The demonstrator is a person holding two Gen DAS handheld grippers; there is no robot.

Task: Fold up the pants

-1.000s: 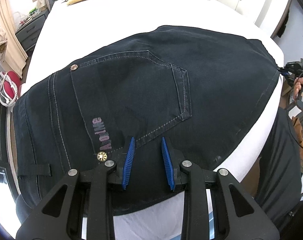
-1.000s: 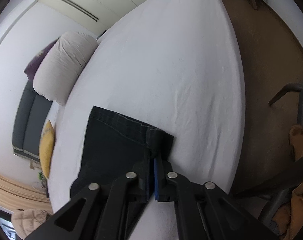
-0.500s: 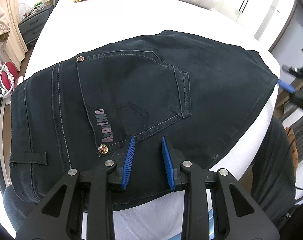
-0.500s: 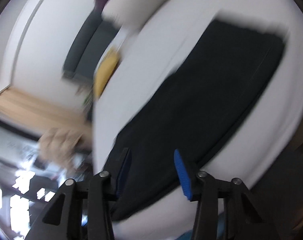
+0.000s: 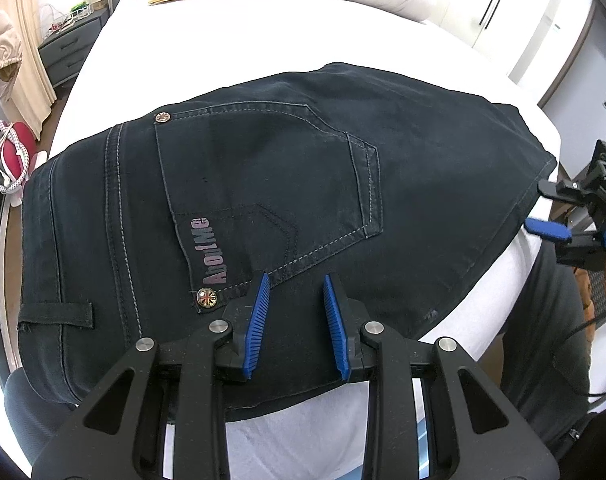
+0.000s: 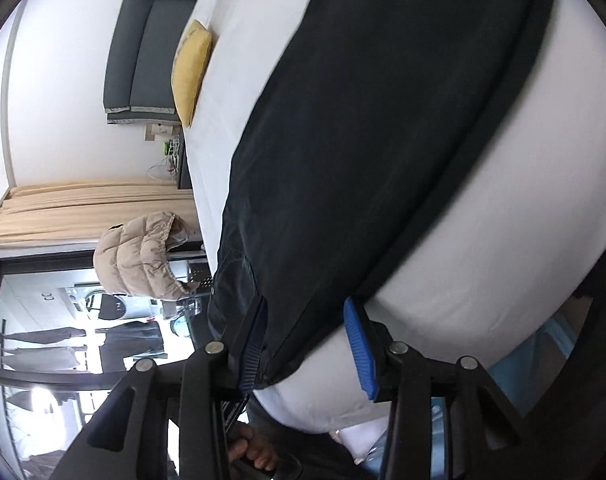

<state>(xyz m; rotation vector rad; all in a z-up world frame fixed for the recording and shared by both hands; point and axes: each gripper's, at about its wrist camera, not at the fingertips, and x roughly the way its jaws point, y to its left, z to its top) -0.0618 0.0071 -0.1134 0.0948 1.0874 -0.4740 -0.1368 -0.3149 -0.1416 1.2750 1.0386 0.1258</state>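
Both tools part-open, gripping nothing: w/ right tool point(image 6: 305, 344), bite pants point(image 5: 263, 200) hem at 3 o'clock, left tool point(image 5: 295, 324) pinning waistband on bed point(image 5: 231, 36).

Back pocket point(image 5: 271, 184) of the dark jeans point(image 5: 423, 152): pink lettering "AboutMe", running along the pocket's edge. No other legible text.

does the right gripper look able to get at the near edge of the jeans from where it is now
Probably yes. The right gripper has open, empty jaws that have just been opening, and the edge of the black jeans lies just ahead on the white bed, nothing between.
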